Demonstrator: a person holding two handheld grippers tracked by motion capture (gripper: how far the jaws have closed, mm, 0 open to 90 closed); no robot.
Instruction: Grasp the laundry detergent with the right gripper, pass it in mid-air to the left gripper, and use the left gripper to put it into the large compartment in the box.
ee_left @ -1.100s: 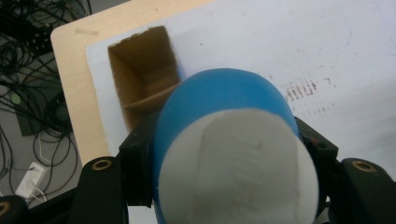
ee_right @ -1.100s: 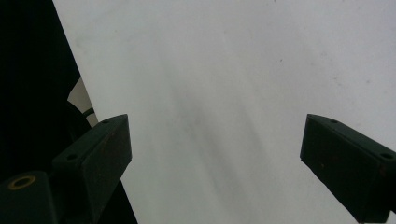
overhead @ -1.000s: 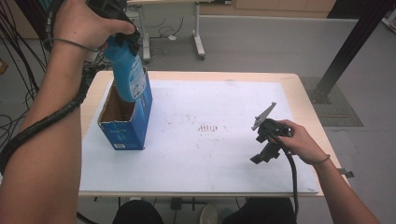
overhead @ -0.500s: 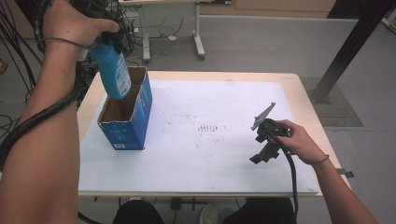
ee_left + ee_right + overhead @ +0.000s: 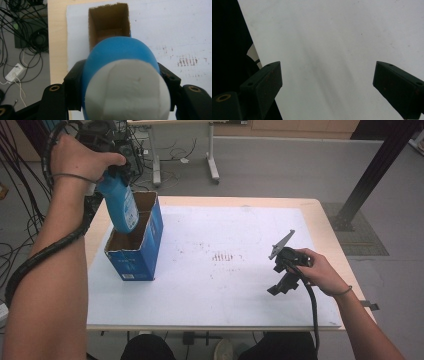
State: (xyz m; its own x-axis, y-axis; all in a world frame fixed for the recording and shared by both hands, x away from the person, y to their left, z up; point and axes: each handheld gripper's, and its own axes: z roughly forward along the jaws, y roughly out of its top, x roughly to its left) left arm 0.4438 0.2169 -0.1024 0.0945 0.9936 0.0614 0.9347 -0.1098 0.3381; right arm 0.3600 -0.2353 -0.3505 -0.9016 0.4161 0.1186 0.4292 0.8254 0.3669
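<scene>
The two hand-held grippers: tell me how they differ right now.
The left hand-held gripper is raised above the blue box; the right hand-held gripper sits low by the white mat. The left is shut on a blue bottle; the right's jaws stand open, with nothing between them. Both have black jaws.

Wooden table [image 5: 320,215], white sheet [image 5: 225,285] covering it, open blue carton [image 5: 142,255] standing on it

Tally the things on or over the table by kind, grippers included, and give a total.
Blue bottle with white cap: 1
Open blue cardboard box: 1
Handheld grippers, left gripper and right gripper: 2
White mat covering the tabletop: 1
Total: 5
</scene>
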